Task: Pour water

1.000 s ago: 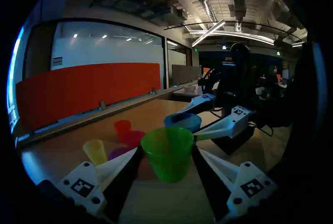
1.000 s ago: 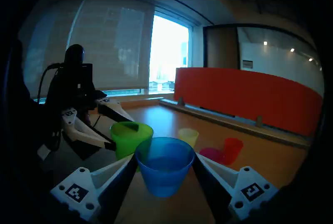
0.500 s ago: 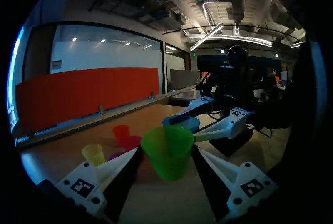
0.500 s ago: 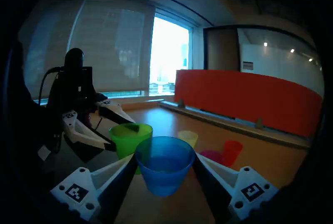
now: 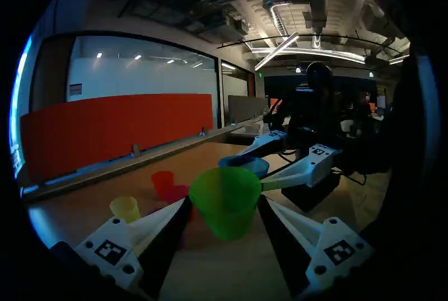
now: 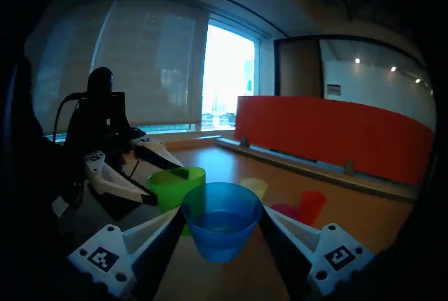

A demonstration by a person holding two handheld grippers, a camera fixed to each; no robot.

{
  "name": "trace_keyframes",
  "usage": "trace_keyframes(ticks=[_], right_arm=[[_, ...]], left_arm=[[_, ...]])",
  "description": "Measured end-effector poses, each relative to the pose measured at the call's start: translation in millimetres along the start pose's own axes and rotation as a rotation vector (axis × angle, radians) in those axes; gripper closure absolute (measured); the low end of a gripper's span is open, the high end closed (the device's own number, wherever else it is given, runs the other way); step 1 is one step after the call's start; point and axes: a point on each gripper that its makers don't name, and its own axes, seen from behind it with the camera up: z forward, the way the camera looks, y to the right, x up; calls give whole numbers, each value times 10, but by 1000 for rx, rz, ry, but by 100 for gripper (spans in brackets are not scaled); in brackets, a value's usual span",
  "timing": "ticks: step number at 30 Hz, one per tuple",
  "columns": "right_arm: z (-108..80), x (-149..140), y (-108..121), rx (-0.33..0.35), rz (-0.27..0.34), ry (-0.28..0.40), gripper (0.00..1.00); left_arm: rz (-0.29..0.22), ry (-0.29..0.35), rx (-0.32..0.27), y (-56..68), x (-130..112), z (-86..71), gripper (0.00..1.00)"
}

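The left gripper (image 5: 225,207) has its jaws closed on a green cup (image 5: 225,192) and holds it upright. The right gripper (image 6: 222,214) clamps a blue cup (image 6: 221,245) in the same way, and there seems to be a little water (image 6: 223,224) in it, though the light is poor. In the right gripper view the blue cup hides part of the green one. On the wooden table (image 5: 224,270) farther off stand a yellow cup (image 5: 125,208), a red cup (image 5: 162,180) and a pink cup (image 5: 179,193), which the left gripper partly covers, all before an orange partition (image 5: 112,127).
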Motion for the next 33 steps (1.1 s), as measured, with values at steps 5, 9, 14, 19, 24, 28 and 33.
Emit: trace_keyframes(ticks=[5,9,14,19,24,28,33], right_arm=[[-7,-16,8,-2,-1,-3,8],[-3,-19,13,-2,-1,-4,8],[-10,-18,20,-3,-2,-4,8],[-20,-21,18,-2,-4,-5,8],[-32,-20,20,-4,-5,-6,8],[-37,-22,22,-5,-5,-6,8],[-45,-22,24,-6,-6,-5,8]], left_arm=[[-6,8,-7,21,23,0,14],[2,6,-12,32,23,-1,13],[14,6,-10,33,36,11,13],[14,5,-13,41,43,16,13],[19,5,-15,55,48,16,13],[23,5,-18,70,58,16,13],[23,6,-22,82,68,15,13]])
